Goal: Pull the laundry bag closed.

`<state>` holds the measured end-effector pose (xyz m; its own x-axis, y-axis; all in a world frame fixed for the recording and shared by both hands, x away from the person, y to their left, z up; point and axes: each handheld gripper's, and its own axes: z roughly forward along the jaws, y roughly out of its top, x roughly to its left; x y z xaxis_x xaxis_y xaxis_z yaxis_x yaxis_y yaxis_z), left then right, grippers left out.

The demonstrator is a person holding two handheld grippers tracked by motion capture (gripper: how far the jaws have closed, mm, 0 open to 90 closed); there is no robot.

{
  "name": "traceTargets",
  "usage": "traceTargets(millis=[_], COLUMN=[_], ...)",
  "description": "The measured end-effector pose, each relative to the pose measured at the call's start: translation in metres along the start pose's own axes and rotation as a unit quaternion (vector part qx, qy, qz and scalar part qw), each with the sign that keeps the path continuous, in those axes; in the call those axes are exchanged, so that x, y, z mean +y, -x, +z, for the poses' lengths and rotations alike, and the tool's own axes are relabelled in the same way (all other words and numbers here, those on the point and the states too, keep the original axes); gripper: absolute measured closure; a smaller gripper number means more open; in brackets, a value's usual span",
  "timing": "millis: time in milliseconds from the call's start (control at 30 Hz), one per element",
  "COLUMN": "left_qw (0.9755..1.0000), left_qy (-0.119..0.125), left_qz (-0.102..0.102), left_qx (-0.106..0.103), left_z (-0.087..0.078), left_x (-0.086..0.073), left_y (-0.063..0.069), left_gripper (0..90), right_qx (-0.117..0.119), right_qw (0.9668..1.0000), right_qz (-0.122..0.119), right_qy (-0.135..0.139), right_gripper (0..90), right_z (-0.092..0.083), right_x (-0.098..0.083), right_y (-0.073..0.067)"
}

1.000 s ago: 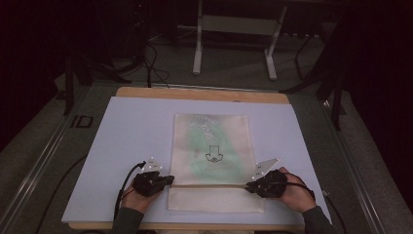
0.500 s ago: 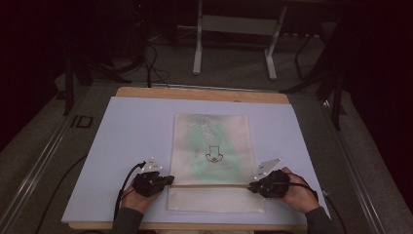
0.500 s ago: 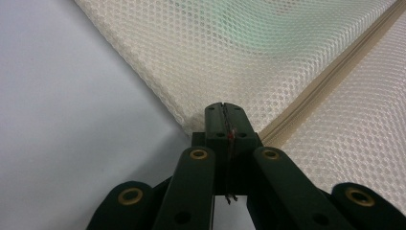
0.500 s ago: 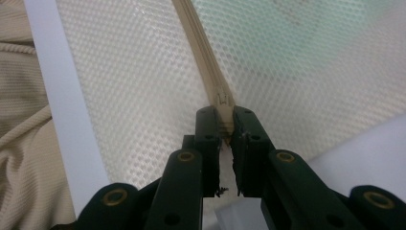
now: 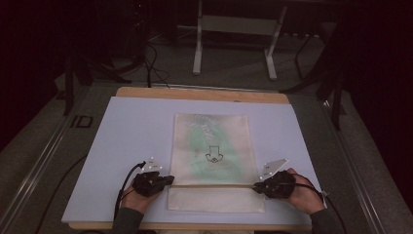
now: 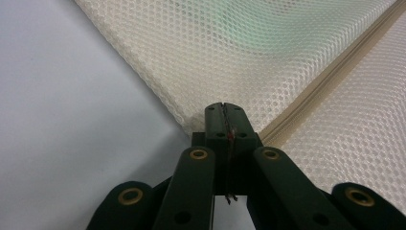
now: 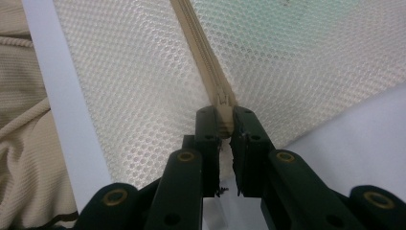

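Note:
A cream mesh zip bag (image 5: 212, 141) with something green inside lies flat in the middle of the white board (image 5: 136, 126). A beige zipper (image 5: 214, 185) crosses it near the front. My left gripper (image 5: 168, 180) is shut on the bag's left edge at the zipper's end; in the left gripper view the gripper (image 6: 224, 111) pinches the mesh bag (image 6: 230, 52) beside the zipper (image 6: 325, 91). My right gripper (image 5: 256, 186) sits at the zipper's right end. In the right gripper view the gripper (image 7: 224, 120) is shut on the zipper pull (image 7: 224, 108).
The white board rests on a wooden table (image 5: 195, 93). A metal stand (image 5: 234, 24) and cables stand on the floor behind it. The person's beige garment (image 7: 19, 158) lies past the board's front edge. Bare board lies left and right of the bag.
My right gripper has shifted a little to the right along the zipper line. The left gripper and the bag have stayed in place.

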<state>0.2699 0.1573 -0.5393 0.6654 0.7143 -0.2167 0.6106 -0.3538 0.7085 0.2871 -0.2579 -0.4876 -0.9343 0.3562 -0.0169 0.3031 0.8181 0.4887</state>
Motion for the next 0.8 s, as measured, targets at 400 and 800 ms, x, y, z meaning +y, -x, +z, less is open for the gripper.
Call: traceTargets(millis=[400, 800], left_qw=[1.0, 1.0], left_qy=[0.001, 0.0], left_qz=[0.002, 0.008], left_qx=[0.0, 0.001], left_z=[0.0, 0.0], left_x=[0.0, 0.0], left_y=[0.001, 0.002], left_gripper=[89.4, 89.4], right_qx=[0.004, 0.007], right_qw=[0.9999, 0.9998], right_qz=[0.01, 0.018], right_qy=[0.002, 0.006], right_gripper=[82.3, 82.3], right_z=[0.0, -0.002], right_x=[-0.006, -0.012], right_y=[0.004, 0.009])
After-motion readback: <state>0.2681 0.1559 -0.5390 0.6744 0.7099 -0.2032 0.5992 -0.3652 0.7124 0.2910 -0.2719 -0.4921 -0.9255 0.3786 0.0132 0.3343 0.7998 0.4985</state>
